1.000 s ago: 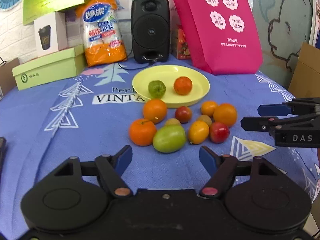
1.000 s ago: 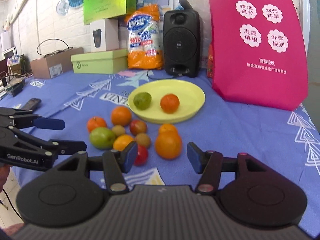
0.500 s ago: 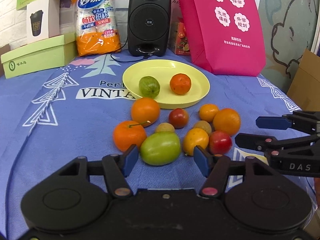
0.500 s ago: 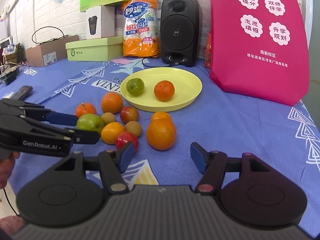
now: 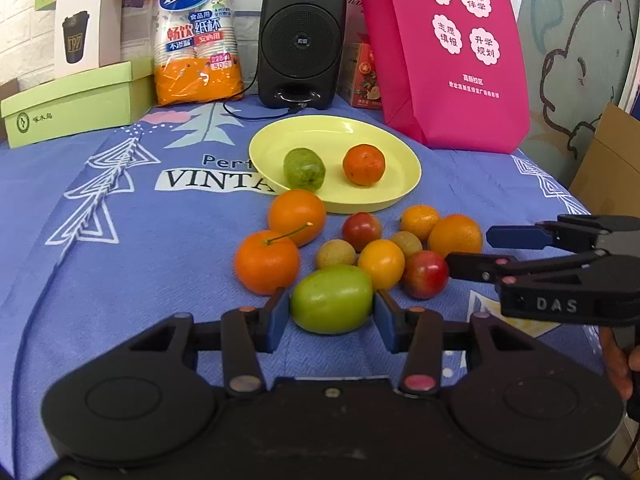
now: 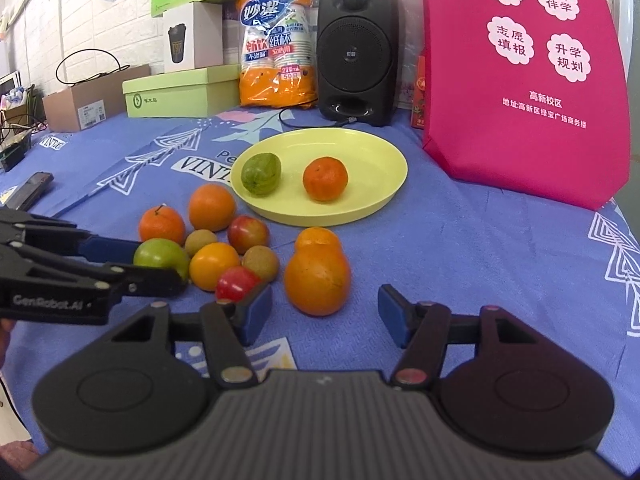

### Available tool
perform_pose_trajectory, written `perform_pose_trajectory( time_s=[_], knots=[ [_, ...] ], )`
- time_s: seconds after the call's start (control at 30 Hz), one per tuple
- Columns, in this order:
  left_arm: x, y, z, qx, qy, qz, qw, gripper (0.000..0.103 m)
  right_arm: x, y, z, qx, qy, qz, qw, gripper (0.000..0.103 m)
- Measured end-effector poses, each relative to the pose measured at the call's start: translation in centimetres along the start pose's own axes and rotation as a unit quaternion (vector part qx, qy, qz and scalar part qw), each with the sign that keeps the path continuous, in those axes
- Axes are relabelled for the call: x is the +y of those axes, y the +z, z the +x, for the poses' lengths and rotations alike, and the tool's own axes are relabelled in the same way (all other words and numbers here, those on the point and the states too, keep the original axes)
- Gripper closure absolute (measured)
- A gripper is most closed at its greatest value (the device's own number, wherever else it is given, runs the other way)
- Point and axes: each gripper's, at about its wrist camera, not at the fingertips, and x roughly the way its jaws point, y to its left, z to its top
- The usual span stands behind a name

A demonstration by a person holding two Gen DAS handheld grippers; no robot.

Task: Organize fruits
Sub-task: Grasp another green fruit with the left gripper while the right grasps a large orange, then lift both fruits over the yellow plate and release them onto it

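L tongs (image 5: 331, 314) now round green fruit (image 5: 331, 298)

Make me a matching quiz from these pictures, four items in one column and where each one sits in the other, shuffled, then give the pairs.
Column A
1. big green fruit
2. small green fruit
3. large orange
4. black speaker

Column B
a. on the yellow plate, beside a tangerine
b. at the back of the table, left of the pink bag
c. between the fingers of the left tongs
d. on the blue cloth, just ahead of the open right tongs

Pairs: 1-c, 2-a, 3-d, 4-b
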Motion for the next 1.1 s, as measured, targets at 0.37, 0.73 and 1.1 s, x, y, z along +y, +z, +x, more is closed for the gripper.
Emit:
perform_pose_trajectory(
  time_s=[0.37,0.73,1.1],
  knots=[
    [0.7,-0.2,-0.3,0.001,0.008,-0.016,0.9998,0.057,0.2,0.1,2.2,0.015,0.007,0.016,1.0,0.063],
    [0.8,-0.3,-0.5,-0.002,0.013,-0.027,0.9995,0.059,-0.2,-0.8,-0.4,0.003,0.006,0.032,0.999,0.064],
    [0.5,0.6,-4.6,-0.029,0.005,-0.01,0.9995,0.059,0.0,-0.4,-3.2,-0.017,0.003,0.024,1.0,0.064]
  ],
)
